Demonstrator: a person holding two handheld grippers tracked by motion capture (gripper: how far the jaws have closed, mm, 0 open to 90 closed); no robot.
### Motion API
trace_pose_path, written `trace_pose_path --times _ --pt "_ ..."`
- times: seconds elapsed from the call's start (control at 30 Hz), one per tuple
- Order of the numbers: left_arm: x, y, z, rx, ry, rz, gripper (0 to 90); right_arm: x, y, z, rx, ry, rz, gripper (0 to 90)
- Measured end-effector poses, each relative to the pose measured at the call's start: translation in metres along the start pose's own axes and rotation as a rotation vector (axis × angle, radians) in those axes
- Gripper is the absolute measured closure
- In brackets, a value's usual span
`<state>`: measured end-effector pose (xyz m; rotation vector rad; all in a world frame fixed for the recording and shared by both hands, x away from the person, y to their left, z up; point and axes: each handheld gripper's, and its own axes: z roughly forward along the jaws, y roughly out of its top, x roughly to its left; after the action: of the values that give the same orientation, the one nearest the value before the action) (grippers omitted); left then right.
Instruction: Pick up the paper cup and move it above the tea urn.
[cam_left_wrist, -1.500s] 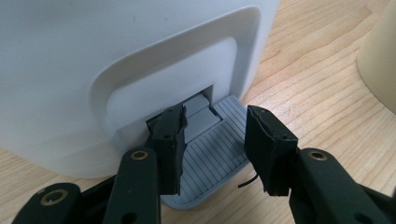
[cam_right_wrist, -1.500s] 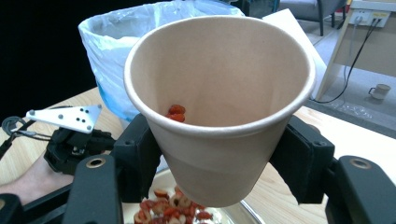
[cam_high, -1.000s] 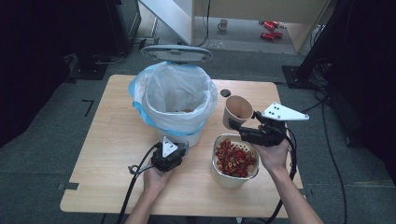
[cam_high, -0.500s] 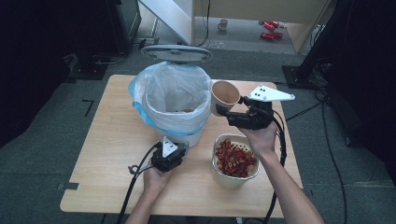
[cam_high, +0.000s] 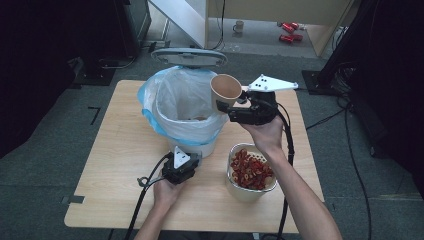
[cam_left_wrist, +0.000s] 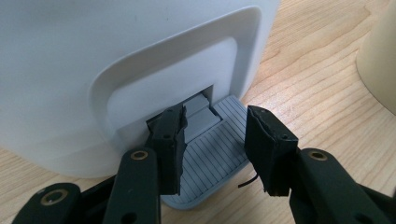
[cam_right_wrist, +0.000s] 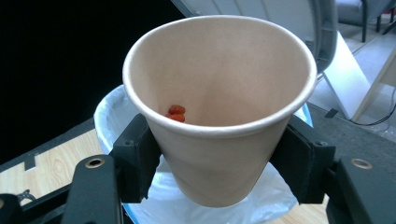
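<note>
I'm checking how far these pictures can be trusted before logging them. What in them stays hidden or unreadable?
- Bin contents: in the high view the liner folds over them; only a brown speck shows.
- Pedal contact: in the left gripper view the left tongs straddle it, open; whether they press down is unclear.
- Paper cup bottom: right gripper view, cut off behind the right tongs.
- Red pieces in the cup: too small to identify.

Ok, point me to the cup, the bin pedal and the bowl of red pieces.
cup (cam_right_wrist: 219, 112): right gripper view, front of its outer wall.
pedal (cam_left_wrist: 212, 161): left gripper view, ribbed top between the fingers.
bowl (cam_high: 239, 191): high view, outer wall at the near-left side.
</note>
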<state>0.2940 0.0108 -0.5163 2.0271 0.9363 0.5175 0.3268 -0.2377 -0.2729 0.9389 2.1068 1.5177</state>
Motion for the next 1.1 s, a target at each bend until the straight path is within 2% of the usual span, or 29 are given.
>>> trace_pose_path --times 0.13,0.63,1.1 --pt "0.0 0.0 0.0 -0.001 0.0 0.0 58.6 0.001 0.004 0.006 0.013 -0.004 -0.008 36.4" --pt "0.0 0.0 0.0 -0.002 0.0 -0.001 58.6 0.003 0.018 0.034 0.059 0.0 0.007 34.8" --pt "0.001 0.0 0.0 0.0 -0.002 -0.001 58.5 0.008 0.019 0.051 0.095 0.001 0.007 30.6"
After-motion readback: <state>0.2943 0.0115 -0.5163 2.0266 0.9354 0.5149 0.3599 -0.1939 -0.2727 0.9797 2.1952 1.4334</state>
